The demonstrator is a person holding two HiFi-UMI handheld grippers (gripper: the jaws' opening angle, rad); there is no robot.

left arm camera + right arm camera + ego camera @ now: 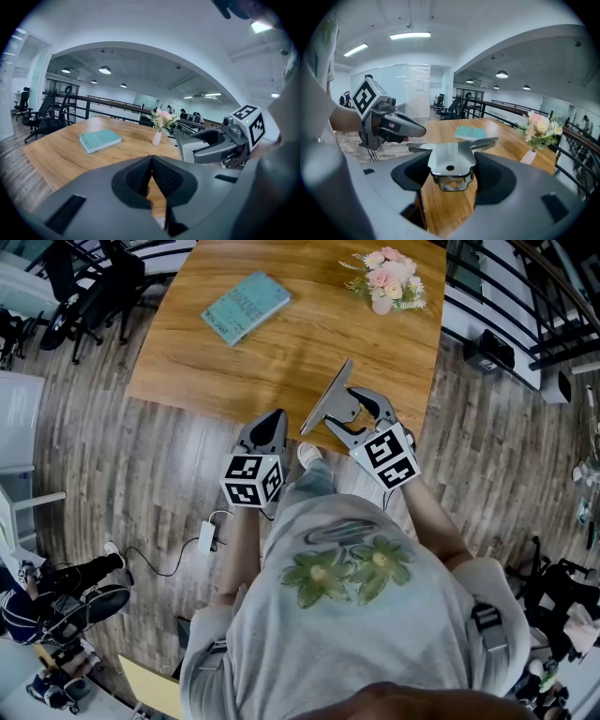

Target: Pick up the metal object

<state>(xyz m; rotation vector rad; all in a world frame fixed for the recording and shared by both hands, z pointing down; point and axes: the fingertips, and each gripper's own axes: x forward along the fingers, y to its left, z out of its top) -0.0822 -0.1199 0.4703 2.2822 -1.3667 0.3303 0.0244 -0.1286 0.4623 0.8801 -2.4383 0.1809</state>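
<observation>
The metal object [327, 397] is a flat grey plate with a small hole and two arms. My right gripper [345, 415] is shut on it and holds it tilted above the near edge of the wooden table [281, 357]. In the right gripper view the plate [450, 159] sits clamped between the jaws of that gripper [450, 174], its arms spread left and right. My left gripper [273, 420] hovers just to the left at the table's edge, jaws pressed together with nothing in them [151, 165].
A teal book [246, 306] lies at the table's far left. A small vase of pink flowers [384, 279] stands at the far right. Office chairs [89, 287] crowd the floor at upper left. A white cable with a plug [207, 537] lies on the floor by the person's feet.
</observation>
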